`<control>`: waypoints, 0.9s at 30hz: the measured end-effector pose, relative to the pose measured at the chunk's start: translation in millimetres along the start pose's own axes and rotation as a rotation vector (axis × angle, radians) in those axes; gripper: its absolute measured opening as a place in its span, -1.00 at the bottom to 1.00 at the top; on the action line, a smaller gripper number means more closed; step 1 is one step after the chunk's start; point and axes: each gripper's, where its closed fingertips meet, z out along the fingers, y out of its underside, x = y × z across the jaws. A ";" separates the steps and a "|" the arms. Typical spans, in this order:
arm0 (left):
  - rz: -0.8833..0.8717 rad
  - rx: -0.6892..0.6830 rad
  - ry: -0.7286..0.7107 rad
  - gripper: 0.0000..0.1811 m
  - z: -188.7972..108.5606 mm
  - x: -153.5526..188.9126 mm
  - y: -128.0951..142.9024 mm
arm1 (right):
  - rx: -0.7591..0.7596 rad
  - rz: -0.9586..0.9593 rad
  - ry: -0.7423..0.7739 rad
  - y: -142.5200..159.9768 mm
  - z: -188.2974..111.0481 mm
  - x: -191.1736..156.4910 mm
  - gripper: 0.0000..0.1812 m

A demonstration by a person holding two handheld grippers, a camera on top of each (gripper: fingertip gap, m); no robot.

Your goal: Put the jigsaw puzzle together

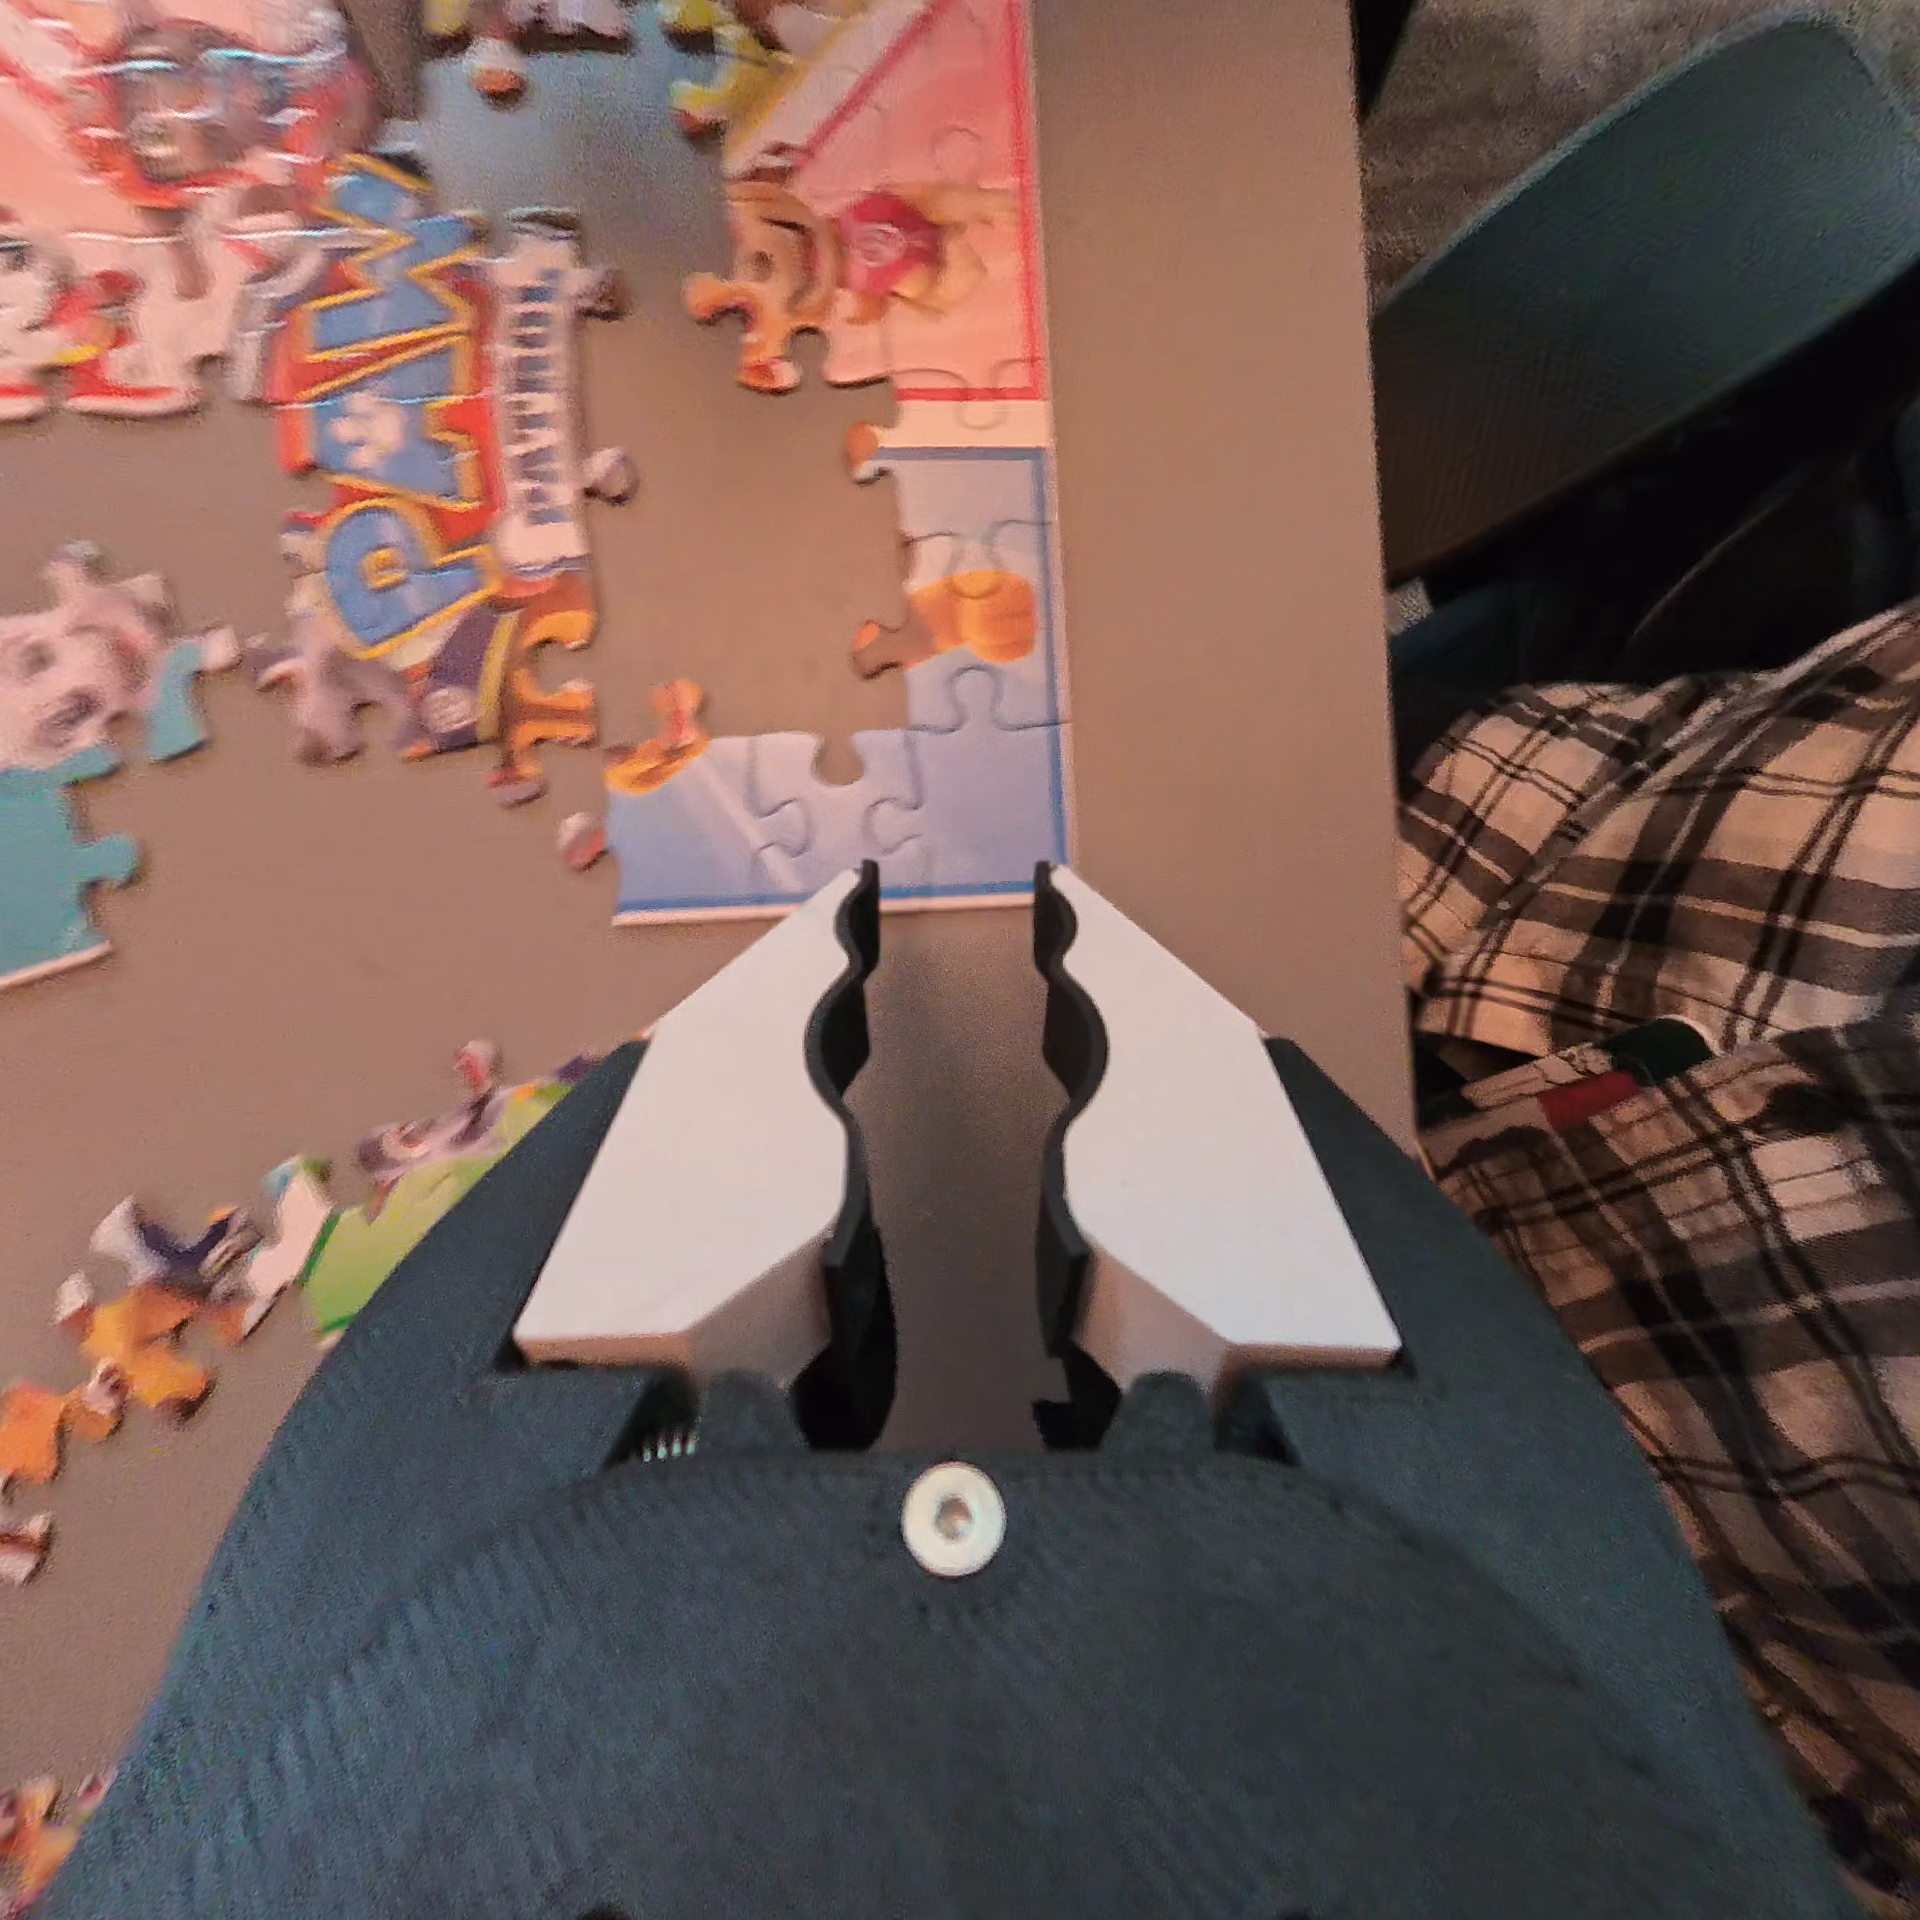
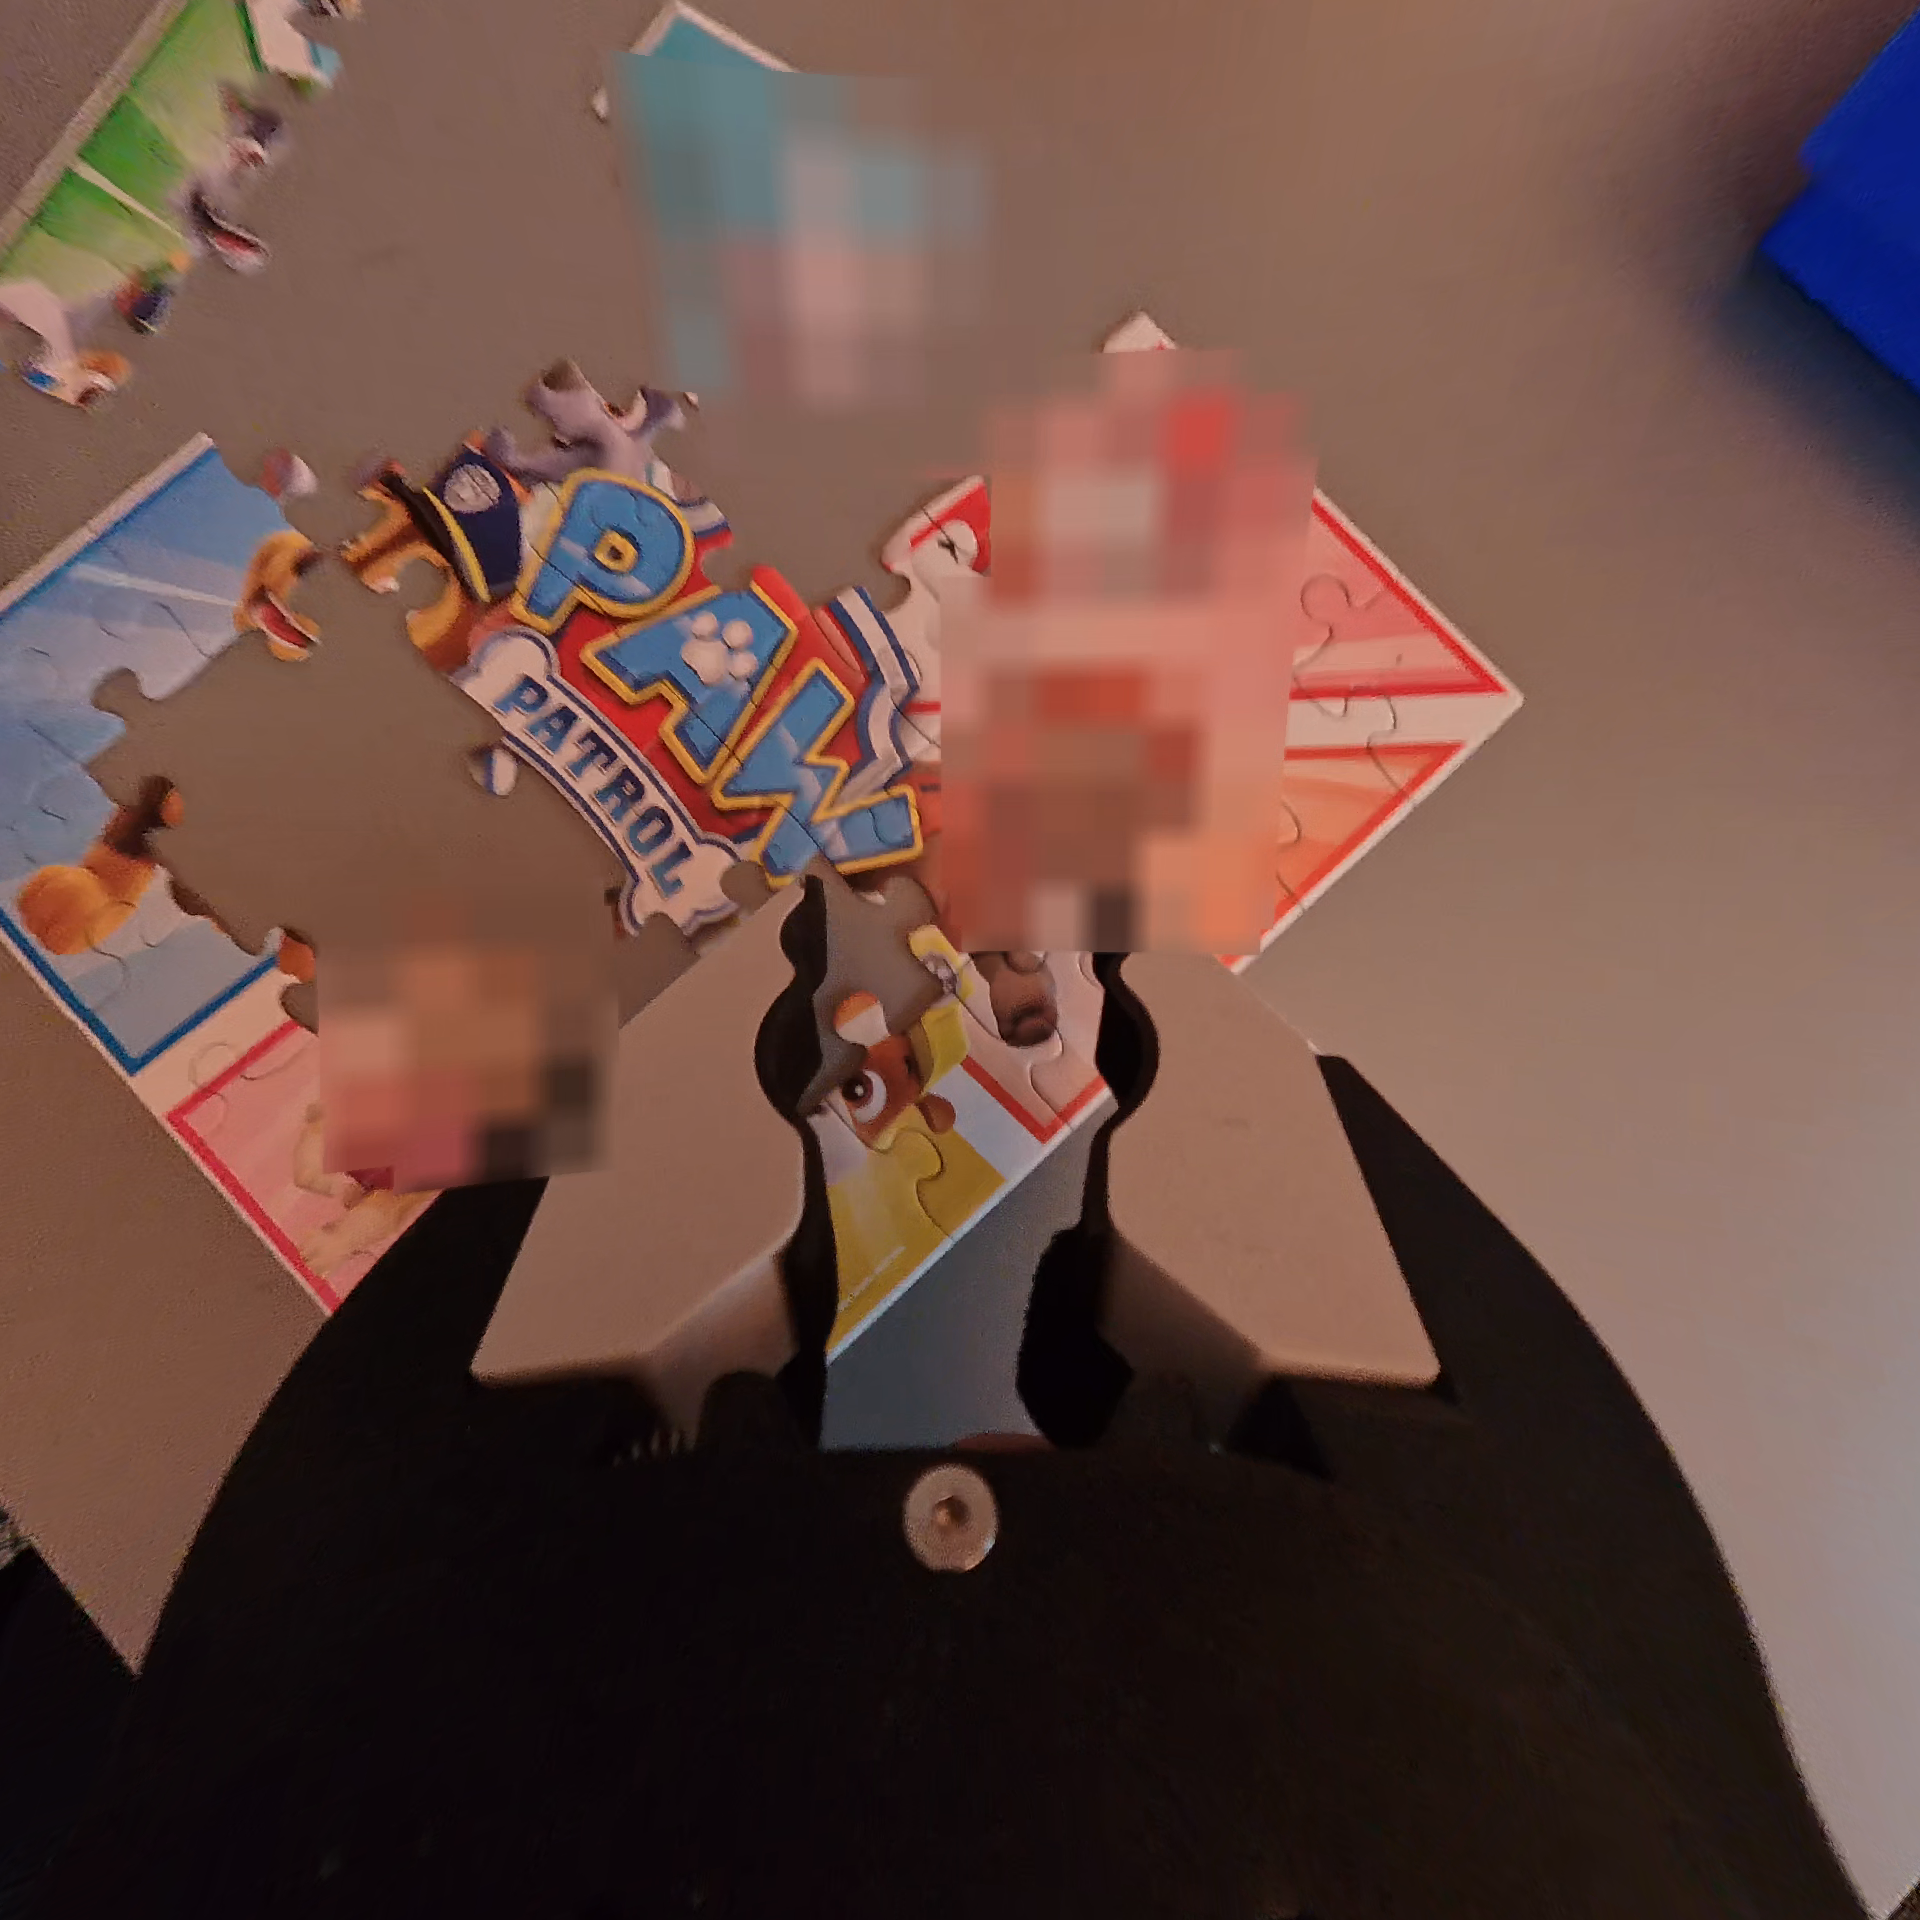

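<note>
A colourful cartoon jigsaw puzzle lies partly joined on a tan table. In the left wrist view its blue corner section [image 1: 894, 821] is just beyond my left gripper [image 1: 958, 883], which is open and empty above the table. The logo section [image 1: 416, 468] lies apart to the left across a bare gap. In the right wrist view my right gripper [image 2: 956, 935] is open and empty, hovering over the yellow section [image 2: 914, 1174] of the puzzle's border. The logo section [image 2: 707, 675] lies just beyond its fingertips, with gaps around it.
Loose pieces and small joined clusters [image 1: 156, 1309] lie at the left. A green section [image 2: 114, 187] lies far left. The table edge [image 1: 1387, 727] runs close on the right, with plaid cloth [image 1: 1662, 935] and a dark chair [image 1: 1621, 312] beyond. A blue object [image 2: 1860, 208] sits far right. About 5 cm separates my right fingertips from the logo section [image 2: 707, 675].
</note>
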 end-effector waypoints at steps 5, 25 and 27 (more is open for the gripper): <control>-0.117 -0.016 -0.149 -0.56 -18.4 -65.1 28.2 | 0.019 -0.087 -0.012 -31.9 5.1 -6.5 -0.39; -0.280 0.025 -0.175 -0.60 -59.2 -97.0 98.8 | -0.005 -0.338 -0.130 -135.3 97.6 -57.9 -0.40; -0.295 0.038 -0.223 -0.59 -68.8 -110.1 105.8 | 0.002 -0.362 -0.136 -151.6 109.1 -66.1 -0.40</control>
